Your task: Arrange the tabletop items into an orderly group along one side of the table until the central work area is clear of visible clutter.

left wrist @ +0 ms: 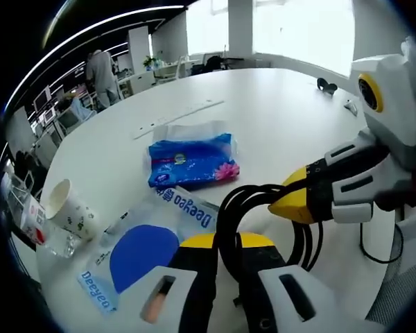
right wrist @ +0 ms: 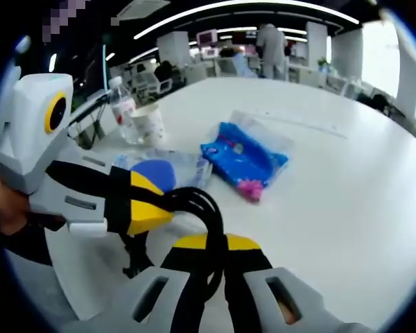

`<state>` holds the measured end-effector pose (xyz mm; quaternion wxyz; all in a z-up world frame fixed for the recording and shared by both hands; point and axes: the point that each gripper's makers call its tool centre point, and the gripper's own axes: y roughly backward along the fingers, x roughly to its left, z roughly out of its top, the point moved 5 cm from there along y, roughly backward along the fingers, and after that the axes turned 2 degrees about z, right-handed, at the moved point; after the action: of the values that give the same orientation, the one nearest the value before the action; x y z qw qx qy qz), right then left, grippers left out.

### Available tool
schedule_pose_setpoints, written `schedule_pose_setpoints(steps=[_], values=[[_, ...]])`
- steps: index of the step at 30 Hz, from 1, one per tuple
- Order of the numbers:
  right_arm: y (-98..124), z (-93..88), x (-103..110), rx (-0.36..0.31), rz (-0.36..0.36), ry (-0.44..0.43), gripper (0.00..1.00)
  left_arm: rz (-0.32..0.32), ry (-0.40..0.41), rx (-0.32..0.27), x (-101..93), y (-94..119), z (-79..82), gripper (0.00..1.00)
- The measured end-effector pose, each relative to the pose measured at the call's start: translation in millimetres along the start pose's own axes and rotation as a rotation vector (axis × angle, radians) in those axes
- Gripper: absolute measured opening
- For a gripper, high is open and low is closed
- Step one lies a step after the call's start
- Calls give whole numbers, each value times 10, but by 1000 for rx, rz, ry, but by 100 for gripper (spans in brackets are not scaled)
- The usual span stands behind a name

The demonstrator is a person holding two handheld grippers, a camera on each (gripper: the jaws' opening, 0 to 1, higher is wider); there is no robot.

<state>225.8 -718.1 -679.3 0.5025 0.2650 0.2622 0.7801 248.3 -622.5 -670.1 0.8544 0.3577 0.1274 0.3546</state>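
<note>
Grippers both pinch one black cable (left wrist: 230, 229). The left gripper (left wrist: 225, 243) squeezes its loops between yellow tips, and the right gripper (right wrist: 217, 243) squeezes the same bundle from the other side. Just past them on the white table (left wrist: 277, 118) lies a clear bag with a blue circle (left wrist: 142, 253). A blue tissue pack (left wrist: 192, 161) lies beyond it. A paper cup (left wrist: 68, 208) stands near the table edge, beside a plastic bottle (right wrist: 123, 107).
</note>
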Motion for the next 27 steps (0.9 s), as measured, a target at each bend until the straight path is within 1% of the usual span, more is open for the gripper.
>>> schedule_pose_setpoints(steps=[7,14,17,19,22,27], values=[[100,-112,149,10,28,19,3,-2,13,15,-66,137,-145,8],[138,-257,304,29,50,23,3,-5,20,40,-130,239,-336,8],[146,-313,360,39,56,38,3,-4,24,51,-156,275,-409,8],[154,-348,390,37,61,44,3,1,22,55,-173,290,-458,8],[136,-406,425,51,64,52,3,0,19,72,-193,285,-525,9],[103,-477,472,50,70,78,4,9,-11,99,-209,268,-629,9]])
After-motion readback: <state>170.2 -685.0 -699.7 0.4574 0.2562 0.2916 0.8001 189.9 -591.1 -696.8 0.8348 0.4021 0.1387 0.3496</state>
